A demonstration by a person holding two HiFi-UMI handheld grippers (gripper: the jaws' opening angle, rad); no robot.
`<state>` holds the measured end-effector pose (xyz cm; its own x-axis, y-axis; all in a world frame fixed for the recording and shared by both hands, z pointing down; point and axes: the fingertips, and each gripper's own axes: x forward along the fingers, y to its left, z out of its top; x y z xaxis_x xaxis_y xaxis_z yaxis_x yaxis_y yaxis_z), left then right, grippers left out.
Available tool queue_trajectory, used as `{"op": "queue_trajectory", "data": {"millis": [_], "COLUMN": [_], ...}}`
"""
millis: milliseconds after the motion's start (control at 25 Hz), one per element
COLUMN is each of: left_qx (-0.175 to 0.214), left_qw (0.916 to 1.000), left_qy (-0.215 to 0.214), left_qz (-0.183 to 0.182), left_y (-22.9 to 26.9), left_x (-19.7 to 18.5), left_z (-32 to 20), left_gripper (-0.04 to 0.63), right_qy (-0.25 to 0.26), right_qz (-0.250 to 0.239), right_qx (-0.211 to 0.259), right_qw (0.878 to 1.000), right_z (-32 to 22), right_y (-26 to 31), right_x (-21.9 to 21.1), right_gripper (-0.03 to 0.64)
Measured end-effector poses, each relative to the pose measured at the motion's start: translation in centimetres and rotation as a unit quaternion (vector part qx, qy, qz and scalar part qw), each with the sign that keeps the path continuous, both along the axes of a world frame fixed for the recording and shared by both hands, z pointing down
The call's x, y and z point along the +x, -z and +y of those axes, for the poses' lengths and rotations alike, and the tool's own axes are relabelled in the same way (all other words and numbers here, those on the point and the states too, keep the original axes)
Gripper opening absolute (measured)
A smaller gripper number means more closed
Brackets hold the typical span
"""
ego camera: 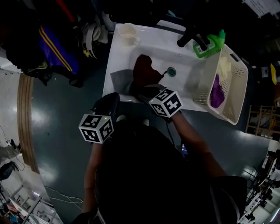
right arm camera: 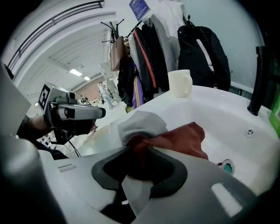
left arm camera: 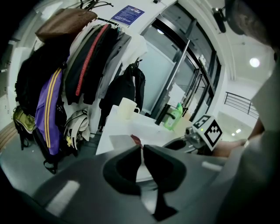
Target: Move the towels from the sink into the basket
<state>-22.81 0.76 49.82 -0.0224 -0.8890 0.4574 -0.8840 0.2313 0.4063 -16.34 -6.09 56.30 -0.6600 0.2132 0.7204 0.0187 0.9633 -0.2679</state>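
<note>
1 red towel sat pinched in the right gripper, left gripper clenched empty; lifting straight up would shed the grey towel

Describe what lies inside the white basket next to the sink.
A purple towel and a pale yellow cloth lie in the basket. Whatever sits beneath them, and the basket's floor there, is covered.

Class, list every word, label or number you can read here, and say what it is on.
Blue notice above the coats: too small to read.
Green bottle label: too blurred to read.
Left marker cube and right marker cube: square patterns only, no words.
No text is legible.
</note>
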Motion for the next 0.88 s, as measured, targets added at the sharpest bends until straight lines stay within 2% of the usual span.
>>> {"op": "queue_trajectory", "data": {"millis": [80, 240, 880], "left_qx": [0.001, 0.002, 0.002], "left_qw": [1.0, 1.0, 0.9998], "left_qy": [0.001, 0.0, -0.019], "left_qz": [0.0, -0.002, -0.01], "left_y": [0.1, 0.2, 0.6], "left_x": [0.1, 0.2, 0.3], "left_z": [0.0, -0.1, -1.2], "left_gripper": [0.011, 0.011, 0.011], "right_qy": [0.003, -0.004, -0.055], "right_qz": [0.008, 0.008, -0.032], "right_qx": [0.008, -0.006, -0.045], "right_qw": [1.0, 1.0, 0.997], "right_z": [0.0, -0.3, -2.2], "right_y": [-0.2, -0.1, 1.8], "right_x": [0.0, 0.0, 0.1], "right_gripper": [0.096, 0.046, 0.032]}}
